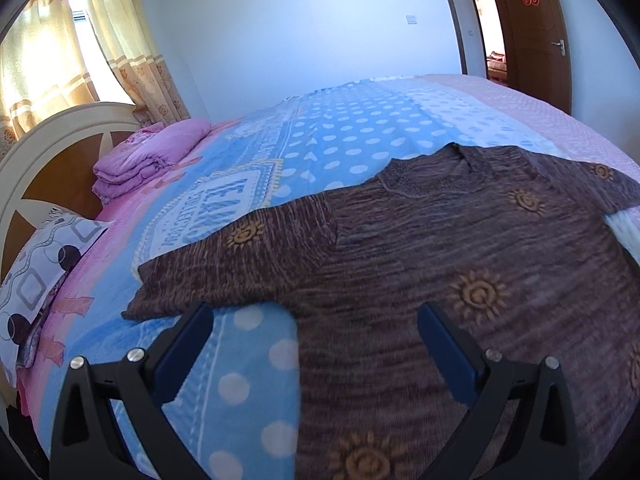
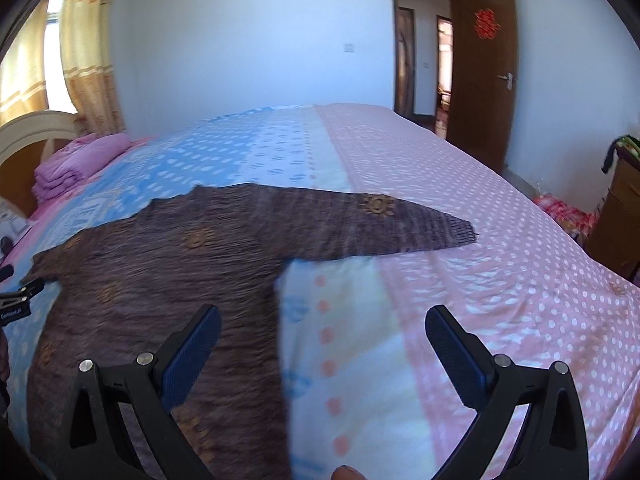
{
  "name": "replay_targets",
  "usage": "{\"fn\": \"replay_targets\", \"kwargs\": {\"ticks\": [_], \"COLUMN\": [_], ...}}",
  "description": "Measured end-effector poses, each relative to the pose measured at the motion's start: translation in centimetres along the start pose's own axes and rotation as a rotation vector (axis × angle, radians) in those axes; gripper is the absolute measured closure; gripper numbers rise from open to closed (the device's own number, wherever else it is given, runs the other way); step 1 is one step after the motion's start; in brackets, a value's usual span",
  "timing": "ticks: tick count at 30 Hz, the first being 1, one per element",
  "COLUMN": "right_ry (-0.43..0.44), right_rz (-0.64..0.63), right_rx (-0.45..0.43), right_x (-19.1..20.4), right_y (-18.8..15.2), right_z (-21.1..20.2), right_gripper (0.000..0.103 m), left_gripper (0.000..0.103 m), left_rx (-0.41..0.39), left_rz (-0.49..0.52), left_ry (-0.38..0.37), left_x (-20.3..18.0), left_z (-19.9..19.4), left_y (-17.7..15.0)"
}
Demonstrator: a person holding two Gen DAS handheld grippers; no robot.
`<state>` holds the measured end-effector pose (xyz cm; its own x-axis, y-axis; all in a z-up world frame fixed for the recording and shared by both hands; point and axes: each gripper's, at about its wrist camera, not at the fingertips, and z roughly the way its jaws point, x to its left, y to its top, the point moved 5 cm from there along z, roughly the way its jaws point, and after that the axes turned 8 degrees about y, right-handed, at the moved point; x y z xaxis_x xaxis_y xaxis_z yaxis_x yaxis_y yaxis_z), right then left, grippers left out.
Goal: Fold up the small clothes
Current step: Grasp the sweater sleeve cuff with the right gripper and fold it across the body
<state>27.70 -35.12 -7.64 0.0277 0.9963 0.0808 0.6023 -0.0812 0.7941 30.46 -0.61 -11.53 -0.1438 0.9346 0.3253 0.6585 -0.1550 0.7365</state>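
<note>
So the brown sweater [image 1: 460, 248] lies spread flat on the bed [image 2: 460, 184], unfolded. Both hand-held grippers, left [image 1: 316, 320] and right [image 2: 324, 324], hover released over its side edges; next, probably grab a sleeve.

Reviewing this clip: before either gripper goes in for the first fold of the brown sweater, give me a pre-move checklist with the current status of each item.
1. Brown sweater spread flat on the bed: ok, body and both sleeves lie open.
2. Left gripper open and holding nothing: ok; it straddles the sweater's side edge below the sleeve.
3. Right gripper open and holding nothing: ok; it straddles the opposite side edge.
4. Right sleeve extended, not tucked under: ok.
5. Nothing lying on the sweater: ok; the folded pink quilt sits apart by the headboard.
6. Hem straight: cannot tell, it is out of both views.
</note>
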Motion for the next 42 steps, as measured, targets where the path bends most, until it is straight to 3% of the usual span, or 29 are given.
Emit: {"fn": "replay_targets", "kwargs": {"ticks": [11,18,19,21,22,24,25,27,31,36,39,42], "right_ry": [-0.11,-0.095,-0.074,-0.022,0.012,0.01,0.013,-0.009,-0.043,0.001,0.09,0.293], "right_rz": [0.21,0.328,0.35,0.389,0.4,0.374,0.365,0.349,0.254,0.047,-0.077,-0.194], "right_rx": [0.074,0.124,0.14,0.174,0.189,0.184,0.185,0.159,0.082,-0.042,-0.083,-0.04], "right_x": [-12.5,-17.5,-17.9,-18.2,-18.1,-17.5,-17.3,-16.9,-14.2,-5.6,1.7,9.9], "right_y": [4.8,6.7,6.8,6.6,6.6,6.6,6.6,7.1,9.7,14.4,15.8,14.6], "right_z": [7.0,11.6,12.3,13.5,14.0,14.2,14.2,13.7,12.0,8.5,7.3,7.8], "right_gripper": [0.001,0.005,0.008,0.027,0.045,0.06,0.073,0.076,0.082,0.084,0.084,0.078], "left_gripper": [0.0,0.0,0.0,0.0,0.0,0.0,0.0,0.0,0.0,0.0,0.0,0.0], "left_rx": [0.05,0.106,0.116,0.136,0.149,0.158,0.157,0.152,0.147,0.159,0.178,0.186], "left_rz": [-0.02,-0.061,-0.071,-0.079,-0.079,-0.081,-0.082,-0.087,-0.095,-0.119,-0.127,-0.126], "left_ry": [0.088,0.118,0.118,0.112,0.108,0.101,0.098,0.09,0.081,0.072,0.054,0.027], "left_x": [-1.5,-0.9,-0.8,-0.9,-1.0,-1.2,-1.2,-1.3,-1.3,-0.9,-0.9,-1.1], "left_z": [7.1,10.6,11.0,11.6,11.9,12.1,12.1,12.0,11.9,12.2,12.5,12.6], "left_y": [2.9,3.7,3.5,3.2,2.9,2.7,2.7,2.8,2.8,2.6,2.3,2.2]}}
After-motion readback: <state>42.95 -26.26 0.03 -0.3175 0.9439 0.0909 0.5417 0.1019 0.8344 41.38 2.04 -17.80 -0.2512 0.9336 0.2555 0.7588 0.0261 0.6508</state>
